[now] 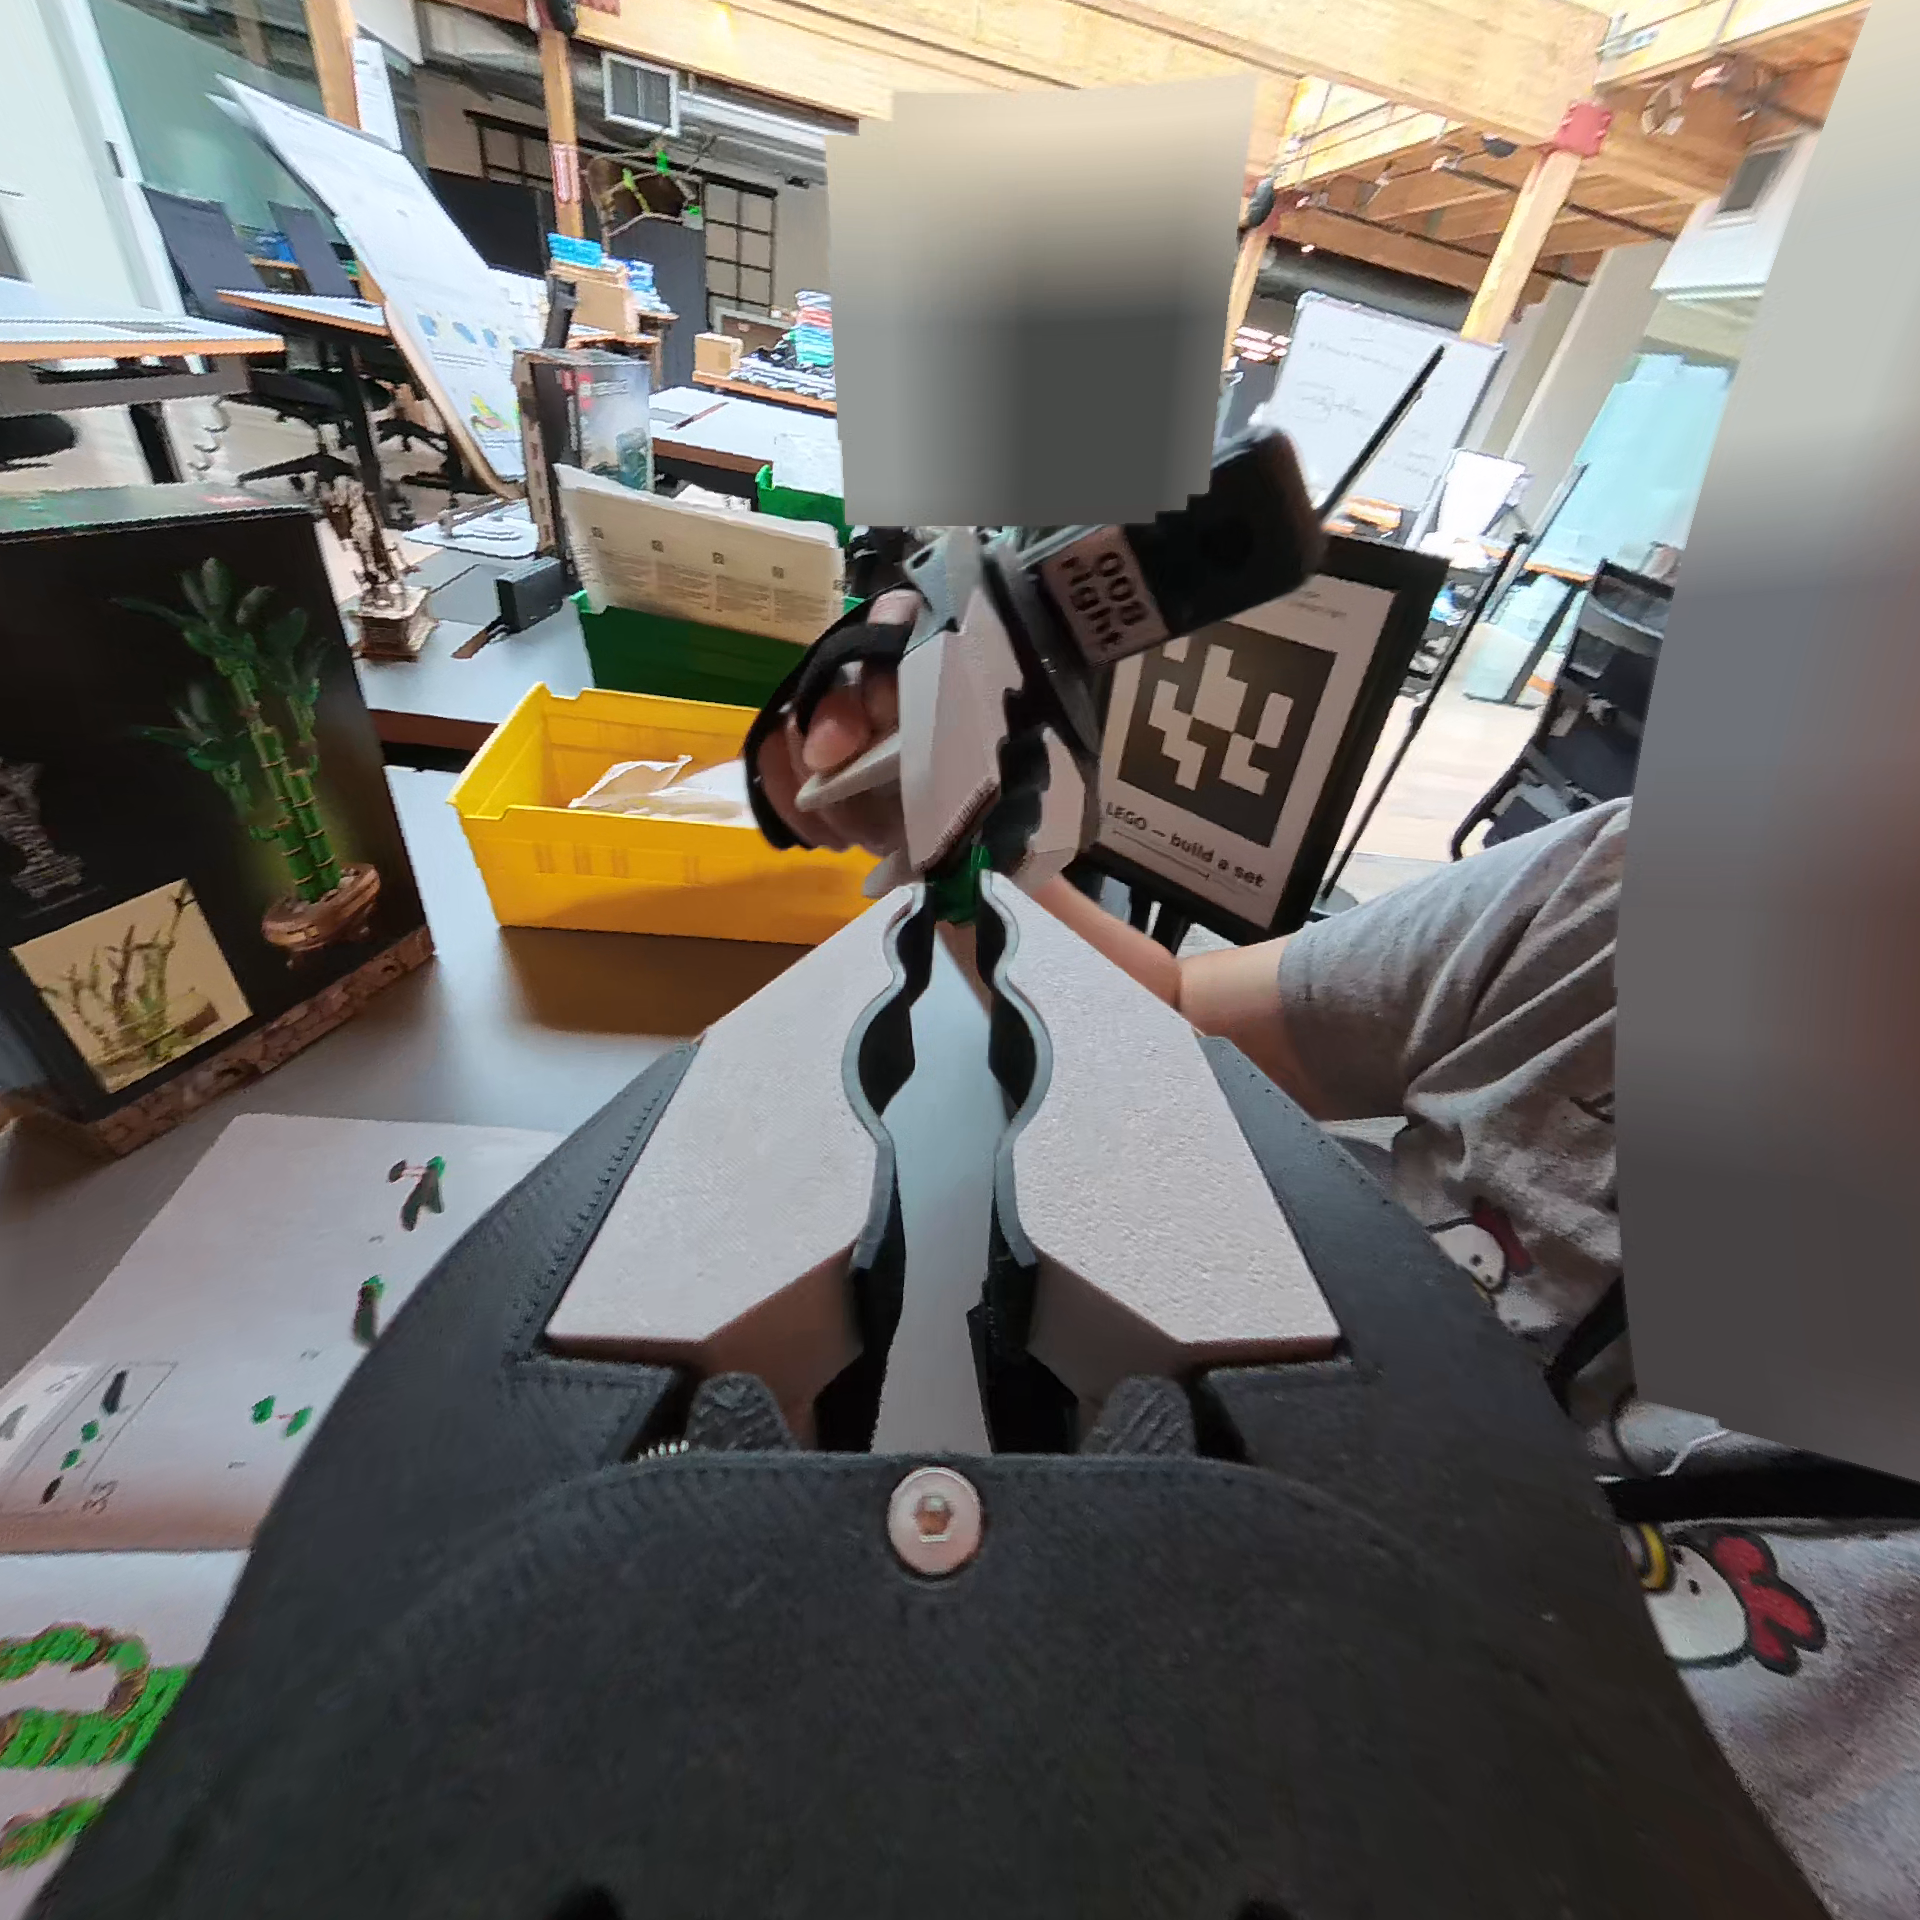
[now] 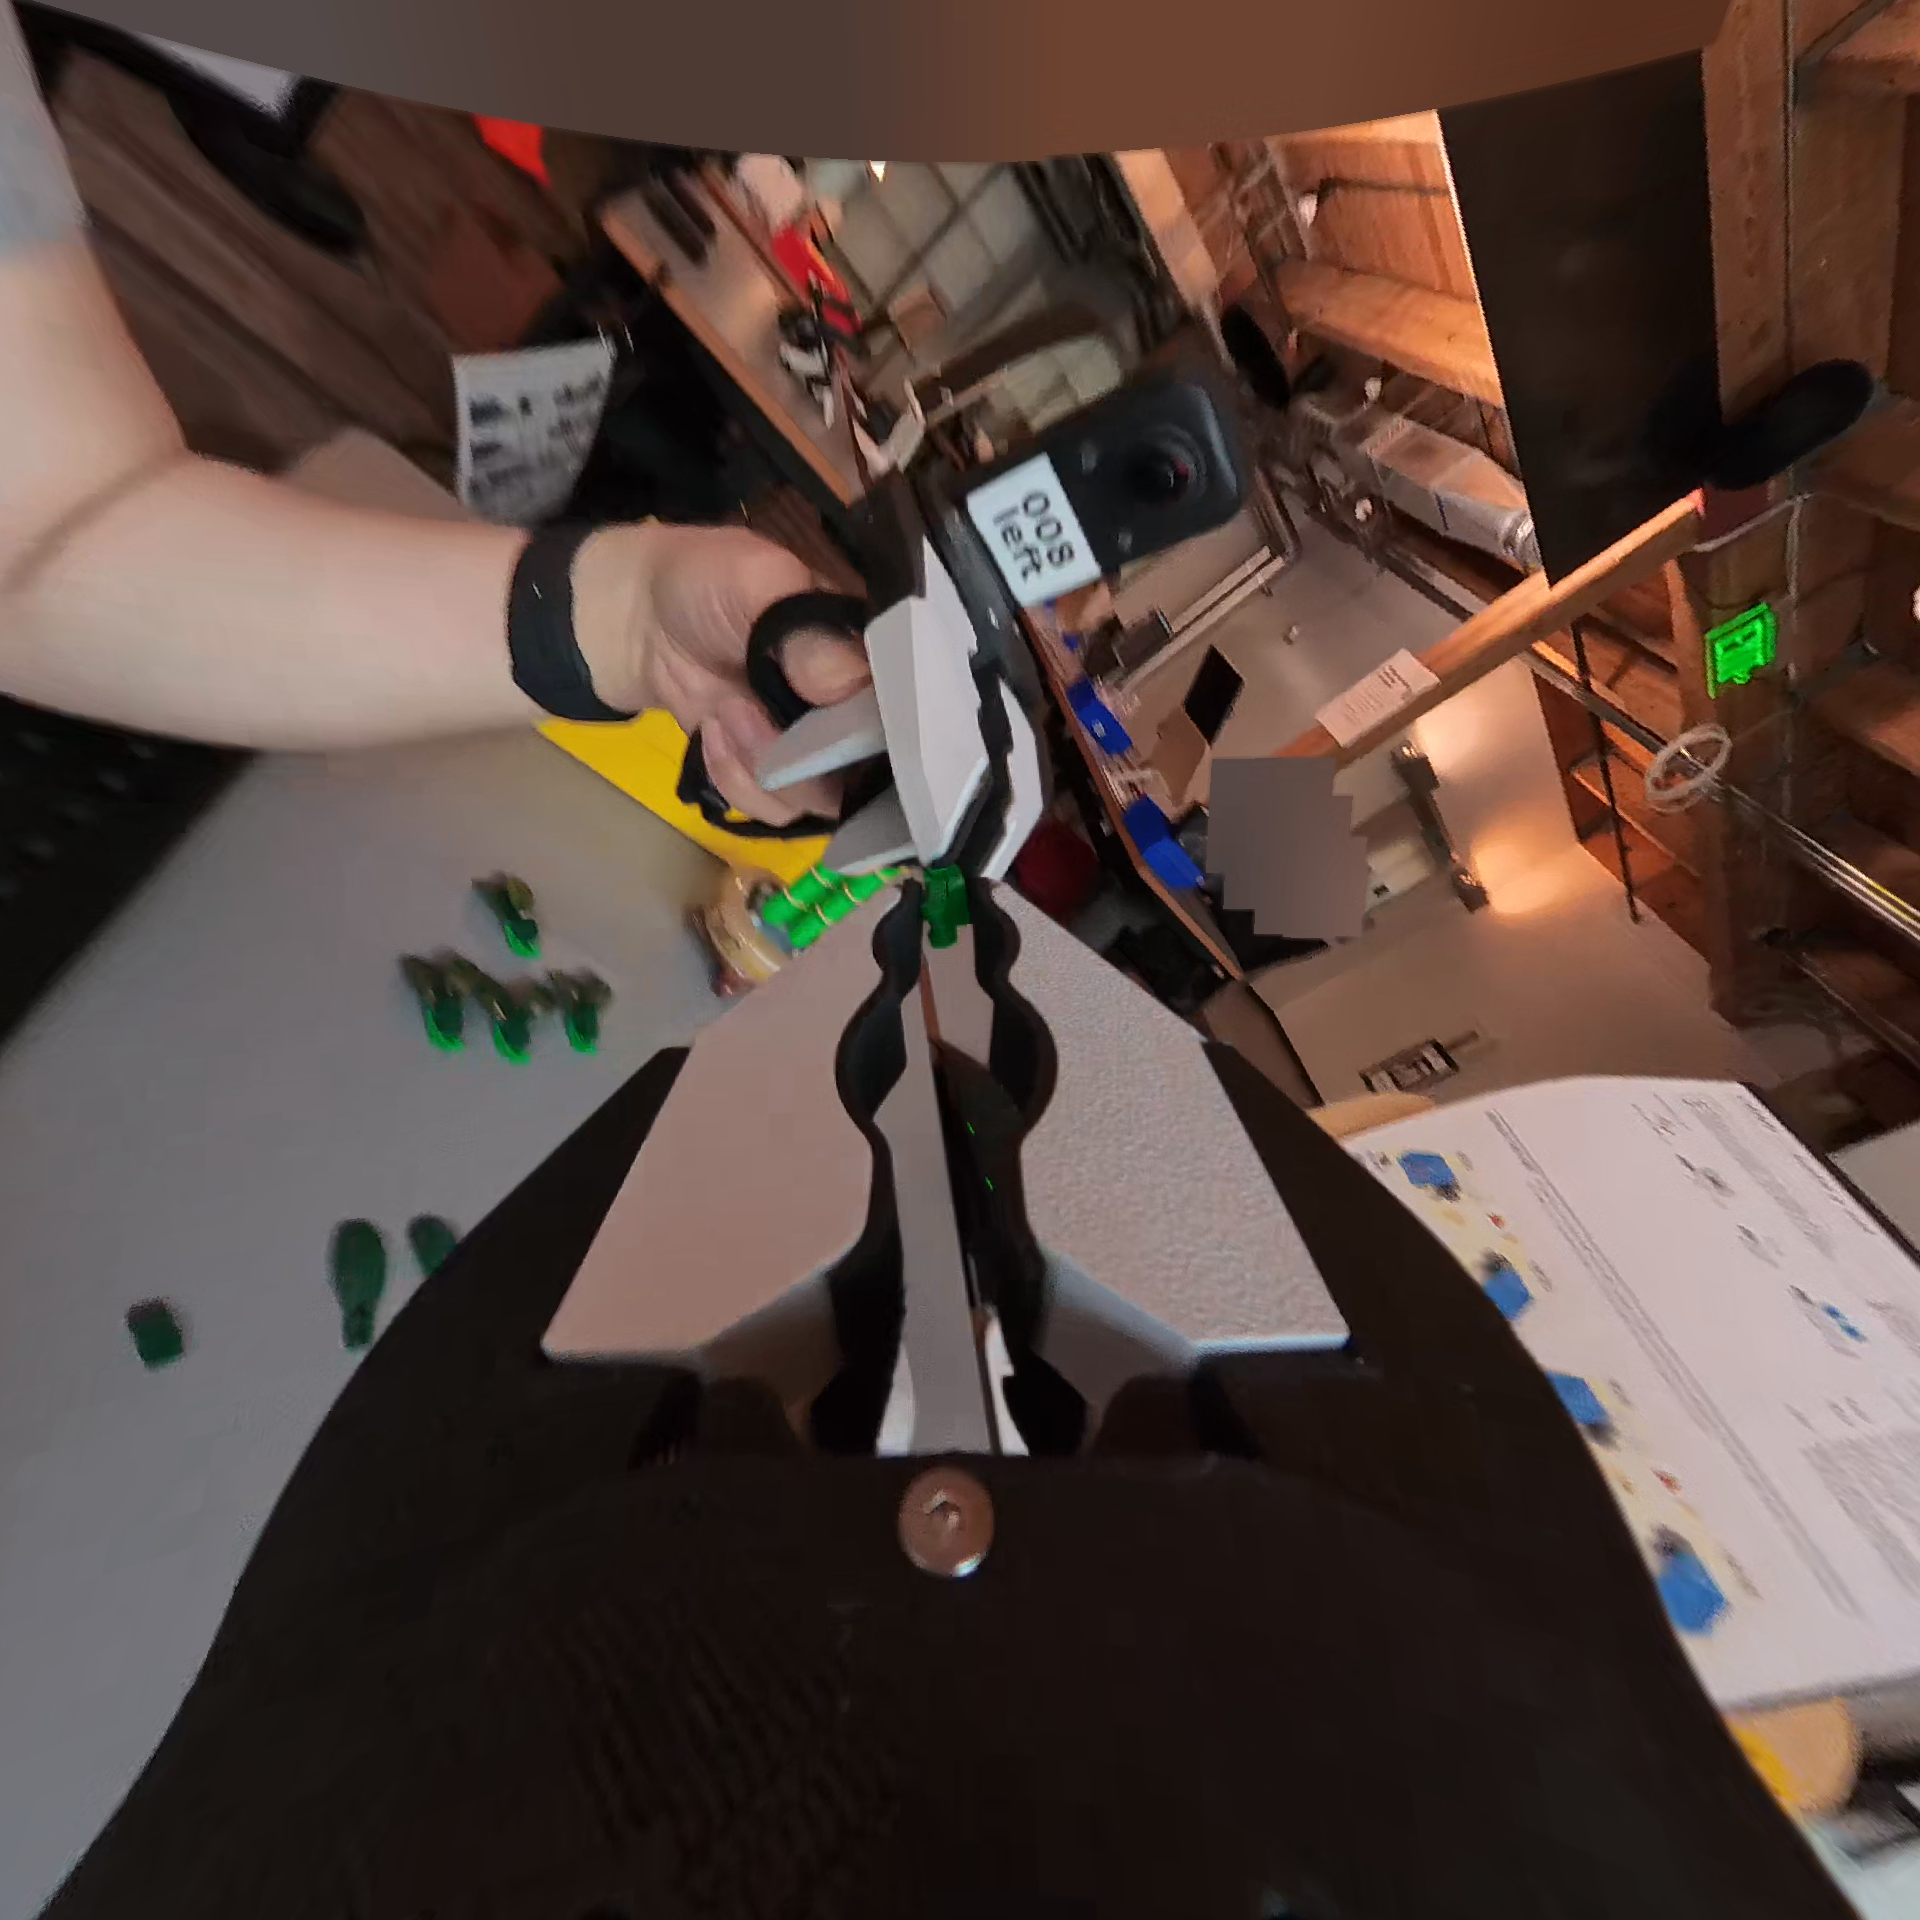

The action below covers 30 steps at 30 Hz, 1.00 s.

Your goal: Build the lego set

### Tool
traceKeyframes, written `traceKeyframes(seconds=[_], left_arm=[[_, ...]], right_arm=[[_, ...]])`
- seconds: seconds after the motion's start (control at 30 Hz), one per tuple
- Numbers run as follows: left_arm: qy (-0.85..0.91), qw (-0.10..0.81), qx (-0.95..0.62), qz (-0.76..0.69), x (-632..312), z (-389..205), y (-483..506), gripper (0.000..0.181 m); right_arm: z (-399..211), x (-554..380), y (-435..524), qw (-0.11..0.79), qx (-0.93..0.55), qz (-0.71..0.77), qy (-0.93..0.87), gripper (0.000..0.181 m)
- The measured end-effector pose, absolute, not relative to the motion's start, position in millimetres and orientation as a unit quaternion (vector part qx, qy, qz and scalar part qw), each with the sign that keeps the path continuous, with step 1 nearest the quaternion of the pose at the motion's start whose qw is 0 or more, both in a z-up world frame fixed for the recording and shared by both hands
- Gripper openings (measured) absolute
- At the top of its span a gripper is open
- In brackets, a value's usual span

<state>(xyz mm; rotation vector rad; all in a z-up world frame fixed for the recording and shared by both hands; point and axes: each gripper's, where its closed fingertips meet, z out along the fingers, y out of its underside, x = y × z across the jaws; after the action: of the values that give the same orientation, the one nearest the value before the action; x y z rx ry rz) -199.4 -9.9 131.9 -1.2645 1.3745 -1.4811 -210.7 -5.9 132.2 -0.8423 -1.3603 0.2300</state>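
My left gripper [image 1: 951, 902] is shut on a small green lego piece [image 1: 963, 883], held in the air above the table. My right gripper [image 1: 961, 857] comes from the opposite side, tip to tip, and grips the same green piece. In the right wrist view my right gripper [image 2: 940, 920] is shut on the green piece [image 2: 943, 902], with the left gripper [image 2: 940, 868] facing it. I cannot tell whether it is one piece or two joined. A green bamboo stalk on a tan base [image 2: 805, 914] lies behind. Loose green leaf pieces [image 2: 504, 997] lie on the table.
A yellow bin [image 1: 623, 862] with a clear bag stands ahead, a green bin [image 1: 675, 649] behind it. The set's box [image 1: 187, 779] stands at left. An instruction booklet [image 1: 208, 1299] lies at front left. Another printed sheet [image 2: 1662, 1351] lies at right. A marker sign [image 1: 1226, 727] stands behind. Both grippers' tips are close together, under 4 cm apart.
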Motion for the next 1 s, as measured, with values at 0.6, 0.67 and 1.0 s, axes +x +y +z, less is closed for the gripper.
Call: traceKeyframes(seconds=[0.6, 0.67, 1.0], left_arm=[[0.506, 0.393, -0.614, -0.461, -188.2, 96.5, 30.5, 0.006], [0.499, 0.382, -0.619, -0.47, -188.0, 94.9, 31.8, 0.006], [0.481, 0.371, -0.649, -0.458, -184.2, 81.0, 44.4, 0.006]], right_arm=[[92.1, -198.4, 43.6, 0.57, -0.503, -0.217, -0.612, 0.007], [89.8, -198.5, 44.8, 0.565, -0.508, -0.217, -0.613, 0.007], [74.0, -193.6, 57.6, 0.535, -0.528, -0.228, -0.619, 0.004]])
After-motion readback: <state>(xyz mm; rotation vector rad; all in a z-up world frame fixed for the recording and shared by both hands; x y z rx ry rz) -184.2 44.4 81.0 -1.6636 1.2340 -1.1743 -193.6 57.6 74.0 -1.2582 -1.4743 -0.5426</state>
